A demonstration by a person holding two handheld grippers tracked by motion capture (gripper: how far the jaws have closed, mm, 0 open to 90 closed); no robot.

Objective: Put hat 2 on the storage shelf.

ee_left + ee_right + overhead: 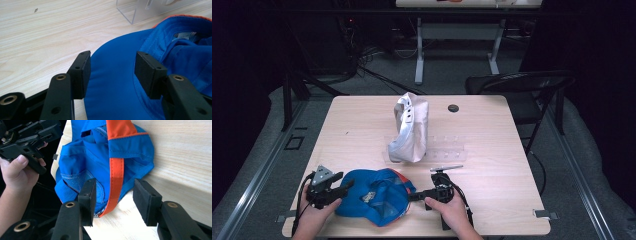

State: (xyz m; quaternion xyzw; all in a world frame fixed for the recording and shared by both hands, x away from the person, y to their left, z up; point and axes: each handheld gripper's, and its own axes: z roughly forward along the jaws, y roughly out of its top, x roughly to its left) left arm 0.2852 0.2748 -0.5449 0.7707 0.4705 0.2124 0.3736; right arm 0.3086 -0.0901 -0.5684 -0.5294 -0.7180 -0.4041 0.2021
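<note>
high view: above, looking down, far | tongs views: low, close | shared: blue cap (374, 196)

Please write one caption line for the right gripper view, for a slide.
Open right gripper poised at the edge of a blue cap with an orange strap on the wooden table.

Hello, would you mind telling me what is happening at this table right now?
A person is working on a blue cap with orange trim that lies upside down at the near edge of the table, with a handheld gripper on each side. The left gripper is open with its jaws astride the cap's brim. The right gripper is open too, around the crown's edge by an orange strip. Neither has closed on it. Farther back, a white cap sits on a clear stand.
</note>
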